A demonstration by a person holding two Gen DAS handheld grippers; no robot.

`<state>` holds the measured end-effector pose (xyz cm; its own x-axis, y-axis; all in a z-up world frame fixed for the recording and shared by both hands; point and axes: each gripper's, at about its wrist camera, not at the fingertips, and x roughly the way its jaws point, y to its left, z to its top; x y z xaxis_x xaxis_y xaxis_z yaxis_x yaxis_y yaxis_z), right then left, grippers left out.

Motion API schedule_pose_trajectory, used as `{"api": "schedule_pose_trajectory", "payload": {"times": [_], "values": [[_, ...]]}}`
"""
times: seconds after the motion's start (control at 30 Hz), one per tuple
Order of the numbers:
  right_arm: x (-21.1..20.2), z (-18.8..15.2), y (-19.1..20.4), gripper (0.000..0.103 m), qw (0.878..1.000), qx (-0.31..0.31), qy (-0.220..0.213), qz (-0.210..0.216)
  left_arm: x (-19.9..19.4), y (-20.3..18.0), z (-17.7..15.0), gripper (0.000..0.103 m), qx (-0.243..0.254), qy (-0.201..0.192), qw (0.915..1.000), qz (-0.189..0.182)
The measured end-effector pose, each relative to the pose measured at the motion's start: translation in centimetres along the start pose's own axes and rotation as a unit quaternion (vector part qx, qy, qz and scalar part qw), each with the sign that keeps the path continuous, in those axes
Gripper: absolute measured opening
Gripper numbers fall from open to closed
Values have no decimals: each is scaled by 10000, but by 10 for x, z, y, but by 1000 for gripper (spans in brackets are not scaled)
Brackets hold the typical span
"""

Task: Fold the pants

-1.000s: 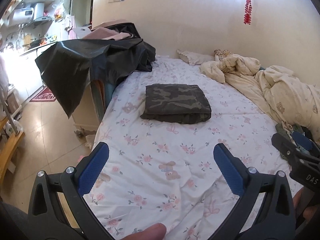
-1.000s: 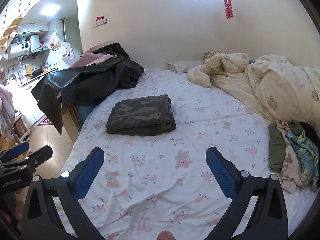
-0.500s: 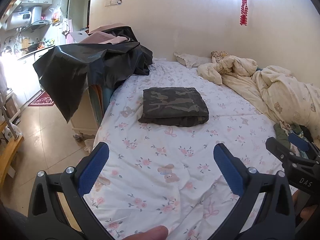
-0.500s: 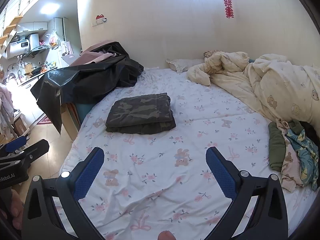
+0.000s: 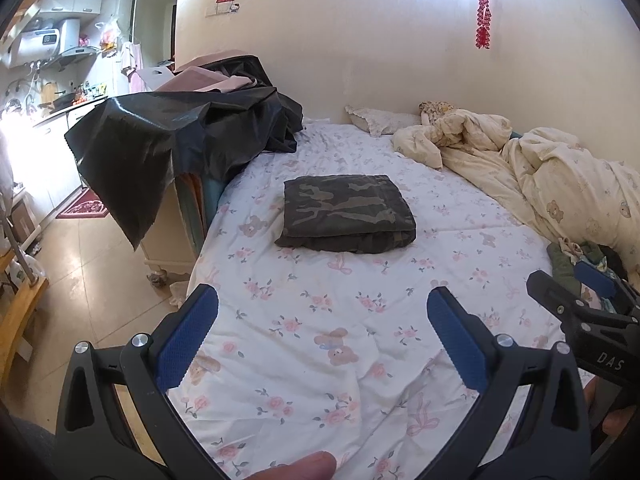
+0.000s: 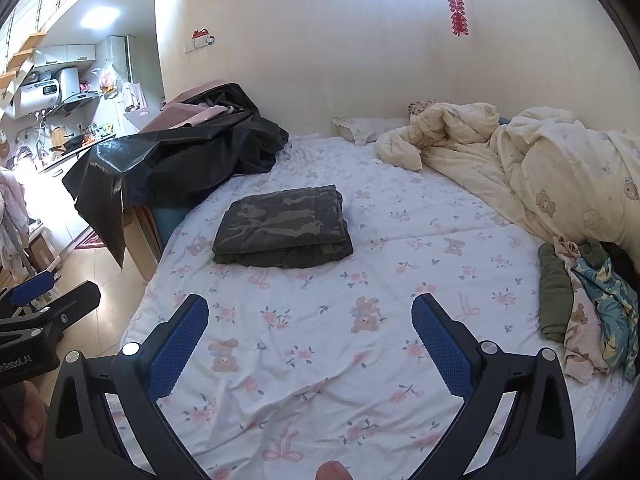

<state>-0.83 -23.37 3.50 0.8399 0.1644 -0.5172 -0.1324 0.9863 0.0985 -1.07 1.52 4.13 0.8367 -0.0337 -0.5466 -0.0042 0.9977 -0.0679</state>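
Both grippers' fingers [image 5: 188, 340] wide apart, empty.

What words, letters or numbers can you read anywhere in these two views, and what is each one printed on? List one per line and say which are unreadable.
"DAS": white letters on the right gripper body, left wrist view.
"eRobot.AI", start cut off: on the left gripper body, right wrist view.
Lit digits on the white water heater: too small to read.
Wall sticker: no readable text.
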Motion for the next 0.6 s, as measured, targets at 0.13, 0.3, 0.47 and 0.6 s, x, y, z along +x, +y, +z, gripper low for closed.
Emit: {"api": "schedule_pose_trajectory", "payload": {"times": [0.13,0.3,0.47,0.6], "values": [[-1,-1,3,103,10000,-74,-17,-3,-1,0,1,103,18,-14,10000,-5],[-2,-2,5,103,9999,-104,-15,7,-1,0,1,103,37,-22,10000,-3],[-1,-2,6,103,10000,-82,-18,15,0,-1,1,103,36,-44,10000,13],[-1,-2,6,103,10000,-75,-20,28,0,0,0,103,35,-43,10000,22]]}}
